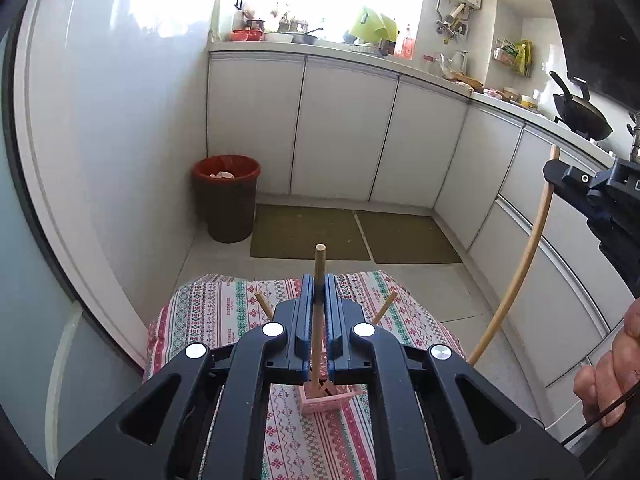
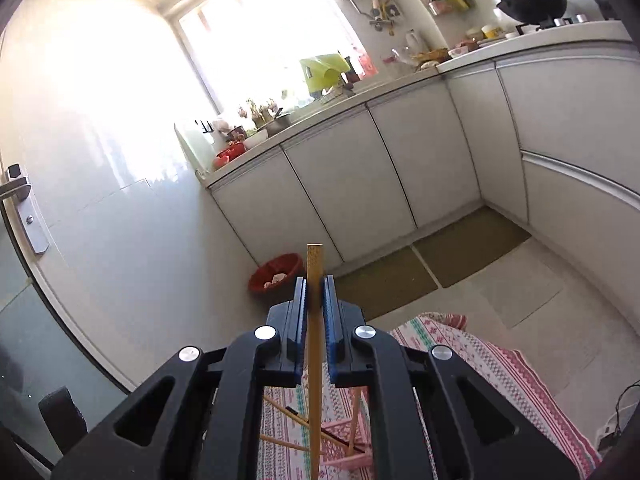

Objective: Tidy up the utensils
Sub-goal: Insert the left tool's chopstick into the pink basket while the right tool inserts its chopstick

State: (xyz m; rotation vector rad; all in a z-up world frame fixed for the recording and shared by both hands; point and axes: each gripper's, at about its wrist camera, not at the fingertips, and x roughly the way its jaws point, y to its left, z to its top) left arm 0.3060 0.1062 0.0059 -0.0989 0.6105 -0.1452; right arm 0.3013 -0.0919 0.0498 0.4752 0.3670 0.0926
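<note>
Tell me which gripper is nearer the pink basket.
Left, as best I can judge. The left gripper, shut on a chopstick, hangs just above the pink basket. The right gripper, also shut on a chopstick, is off to the side and higher.

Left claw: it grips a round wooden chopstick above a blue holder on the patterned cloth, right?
Not quite. The holder is pink, as the left wrist view shows. The left claw does grip a round wooden chopstick above it on the patterned cloth.

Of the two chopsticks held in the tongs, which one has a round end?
The chopstick in the left tongs: its tip is round. The one in the right tongs ends flat and square-cut.
</note>
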